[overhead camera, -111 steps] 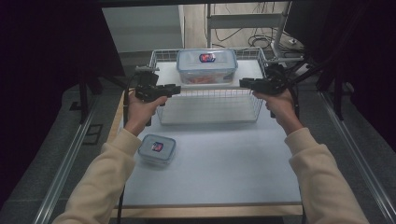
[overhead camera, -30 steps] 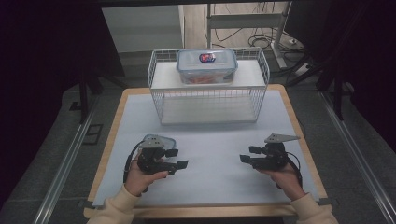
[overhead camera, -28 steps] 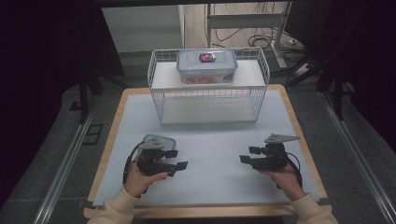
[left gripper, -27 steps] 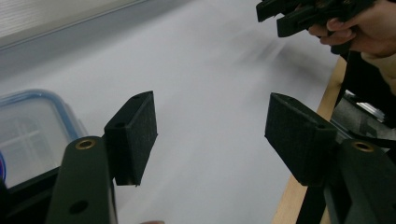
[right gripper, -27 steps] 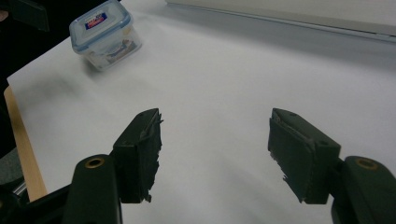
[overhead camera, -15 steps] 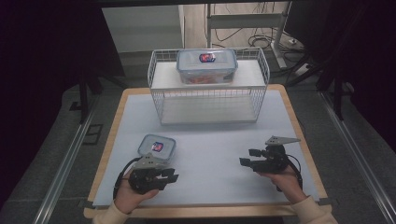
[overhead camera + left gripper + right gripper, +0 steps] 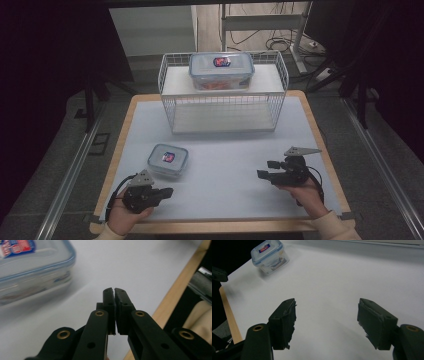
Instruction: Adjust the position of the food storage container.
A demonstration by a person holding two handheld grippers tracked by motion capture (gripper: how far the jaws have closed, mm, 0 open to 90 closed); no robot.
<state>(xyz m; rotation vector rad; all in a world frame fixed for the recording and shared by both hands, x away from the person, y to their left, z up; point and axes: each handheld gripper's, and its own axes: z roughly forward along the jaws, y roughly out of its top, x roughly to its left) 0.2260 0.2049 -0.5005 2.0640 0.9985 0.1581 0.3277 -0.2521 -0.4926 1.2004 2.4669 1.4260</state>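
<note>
A small clear container with a blue-rimmed lid (image 7: pixel 168 159) (image 7: pixel 30 265) (image 7: pixel 270 256) rests on the white table top (image 7: pixel 225 150), left of centre. My left gripper (image 7: pixel 167 191) (image 7: pixel 114 291) lies just nearer the front edge than it, apart from it. Its jaws have just been closing and now meet with nothing between them. My right gripper (image 7: pixel 265 169) (image 7: pixel 327 315) hovers low at the right, jaws wide and empty. A larger lidded container (image 7: pixel 221 70) sits on top of the white wire rack (image 7: pixel 170 100).
The wire rack stands at the back of the table, with a bare shelf under its top. The table's wooden rim (image 7: pixel 220 227) (image 7: pixel 170 302) runs just behind my hands. Dark floor and metal rails lie on both sides.
My left gripper has pulled back from over the small container toward the front edge, and its jaws have gone from wide to shut. The container stays on the table. The right hand has not moved.
</note>
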